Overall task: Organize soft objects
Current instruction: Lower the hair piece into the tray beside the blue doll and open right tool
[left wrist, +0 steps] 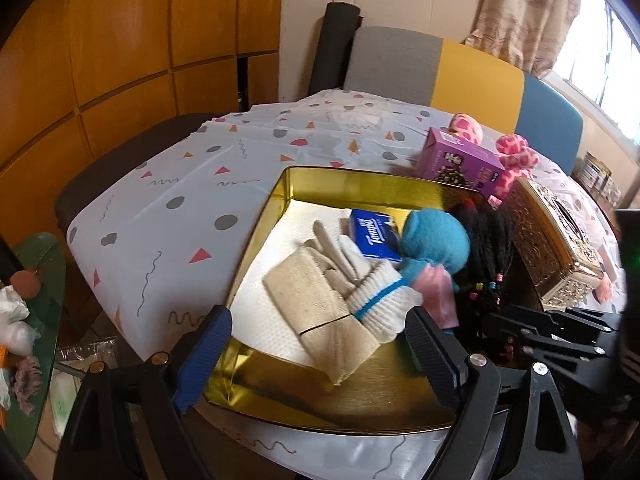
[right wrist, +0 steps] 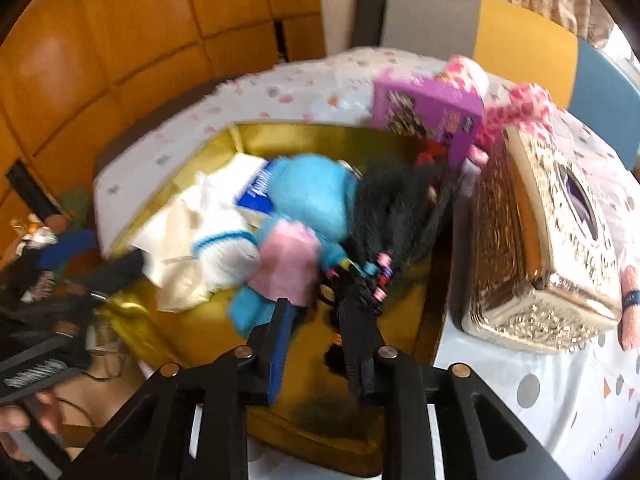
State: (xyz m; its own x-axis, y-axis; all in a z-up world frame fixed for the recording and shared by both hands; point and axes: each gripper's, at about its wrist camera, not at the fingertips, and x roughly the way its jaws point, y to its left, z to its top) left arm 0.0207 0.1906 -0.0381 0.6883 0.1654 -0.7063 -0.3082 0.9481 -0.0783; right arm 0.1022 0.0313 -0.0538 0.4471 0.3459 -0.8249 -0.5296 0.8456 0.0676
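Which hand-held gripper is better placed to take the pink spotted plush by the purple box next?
Right, probably. The pink spotted plush lies past the gold tissue box on its side; the left hand-held gripper hangs open over the socks in the gold tin.

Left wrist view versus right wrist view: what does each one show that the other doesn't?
Only the left wrist view shows the beige folded cloth lying flat and sharp, and the left tongs wide open over it. Only the right wrist view shows the right tongs narrowed near the black braided hair. Both share the gold tray, blue plush toy, white sock, purple box and ornate gold box.
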